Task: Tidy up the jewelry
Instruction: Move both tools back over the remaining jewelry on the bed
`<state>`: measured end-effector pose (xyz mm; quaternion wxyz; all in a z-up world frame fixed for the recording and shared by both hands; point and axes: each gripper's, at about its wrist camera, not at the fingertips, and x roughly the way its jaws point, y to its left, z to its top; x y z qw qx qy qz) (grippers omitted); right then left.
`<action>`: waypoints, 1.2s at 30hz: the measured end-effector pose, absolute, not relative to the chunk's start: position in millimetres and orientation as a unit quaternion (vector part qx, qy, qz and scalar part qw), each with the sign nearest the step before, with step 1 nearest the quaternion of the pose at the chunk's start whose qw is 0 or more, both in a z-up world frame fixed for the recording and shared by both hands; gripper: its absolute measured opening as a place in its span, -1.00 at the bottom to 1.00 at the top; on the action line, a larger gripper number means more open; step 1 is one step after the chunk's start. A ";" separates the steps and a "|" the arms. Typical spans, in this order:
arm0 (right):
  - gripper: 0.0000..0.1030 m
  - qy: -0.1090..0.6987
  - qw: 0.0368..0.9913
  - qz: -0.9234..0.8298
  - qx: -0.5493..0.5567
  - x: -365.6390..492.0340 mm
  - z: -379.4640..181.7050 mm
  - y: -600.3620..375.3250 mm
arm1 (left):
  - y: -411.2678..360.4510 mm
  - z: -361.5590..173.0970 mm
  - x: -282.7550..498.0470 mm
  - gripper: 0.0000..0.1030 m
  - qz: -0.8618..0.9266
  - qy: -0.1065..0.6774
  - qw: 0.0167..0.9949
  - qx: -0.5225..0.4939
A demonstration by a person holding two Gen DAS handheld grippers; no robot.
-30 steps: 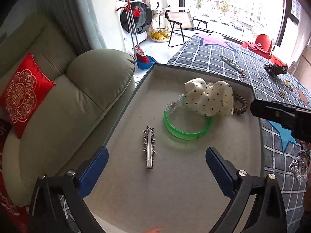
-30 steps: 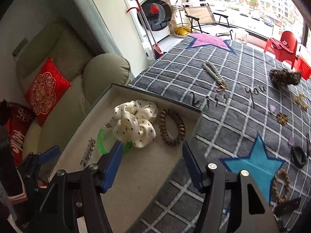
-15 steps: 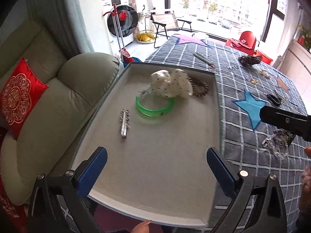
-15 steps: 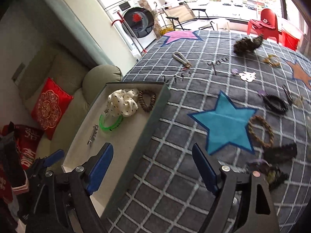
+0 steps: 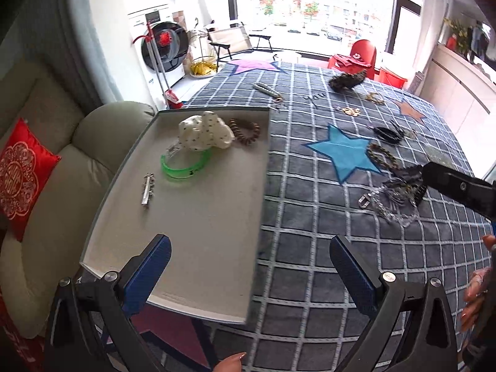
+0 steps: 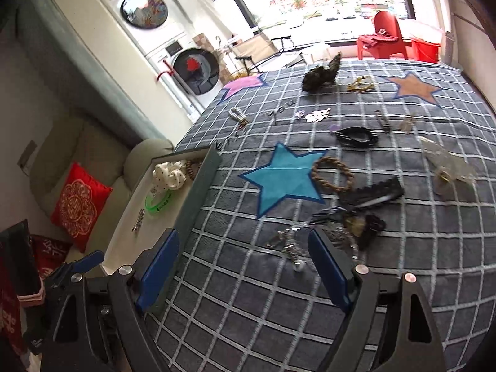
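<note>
A shallow grey tray (image 5: 198, 241) lies at the left edge of the checked blue cloth (image 5: 310, 248). It holds a dotted white scrunchie (image 5: 204, 131), a green bangle (image 5: 183, 166), a brown coil hair tie (image 5: 246, 128) and a silver hair clip (image 5: 148, 189). Several loose pieces lie on the cloth to the right: a braided brown bracelet (image 6: 331, 173), a black coil tie (image 6: 356, 136), a black lace bow (image 6: 375, 193) and a tangle of clear and metal jewelry (image 6: 297, 241). My left gripper (image 5: 248, 276) is open and empty above the tray's near right edge. My right gripper (image 6: 241, 266) is open and empty just short of the tangle.
A grey-green sofa (image 5: 62, 186) with a red cushion (image 5: 21, 173) stands left of the tray. More pieces lie far back on the cloth: a dark scrunchie (image 6: 321, 74), a gold piece (image 6: 361, 85), a beaded strand (image 6: 238, 116). The right gripper's body (image 5: 458, 186) shows at right in the left wrist view.
Both grippers have pulled back and swung right, away from the tray. The right gripper now faces the loose jewelry on the cloth. Nothing was picked up.
</note>
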<state>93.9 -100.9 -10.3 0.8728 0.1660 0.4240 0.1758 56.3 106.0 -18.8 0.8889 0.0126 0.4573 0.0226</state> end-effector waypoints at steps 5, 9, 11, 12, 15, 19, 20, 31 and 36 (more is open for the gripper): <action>0.69 0.439 0.868 0.160 0.171 81.4 -18.1 -128.9 | 83.0 -22.9 53.5 0.99 0.003 0.463 0.886 0.015; 0.69 0.464 0.862 0.134 0.155 75.1 -31.0 -150.9 | 67.9 -30.0 55.2 0.99 -0.009 0.473 0.881 0.012; 0.69 0.476 0.857 0.124 0.155 72.8 -38.4 -162.6 | 60.0 -34.8 56.2 0.99 -0.017 0.478 0.878 0.013; 0.69 0.480 0.855 0.119 0.157 71.5 -42.1 -168.8 | 55.6 -37.0 56.5 0.99 -0.021 0.480 0.877 0.014; 0.69 0.487 0.850 0.109 0.166 69.6 -49.5 -183.2 | 43.7 -42.3 58.4 0.99 -0.023 0.481 0.876 0.023; 0.69 0.491 0.847 0.100 0.178 72.1 -54.4 -193.9 | 35.1 -48.7 63.5 0.99 -0.019 0.485 0.874 0.028; 0.69 0.491 0.847 0.099 0.178 73.1 -55.0 -194.6 | 33.5 -50.4 65.4 0.99 -0.018 0.486 0.873 0.027; 0.69 0.490 0.849 0.102 0.169 95.3 -61.1 -190.8 | 19.2 -59.8 82.9 0.99 -0.018 0.483 0.874 0.042; 0.67 0.487 0.851 0.111 0.164 108.7 -64.6 -186.8 | 17.8 -64.9 95.1 0.99 -0.021 0.486 0.873 0.039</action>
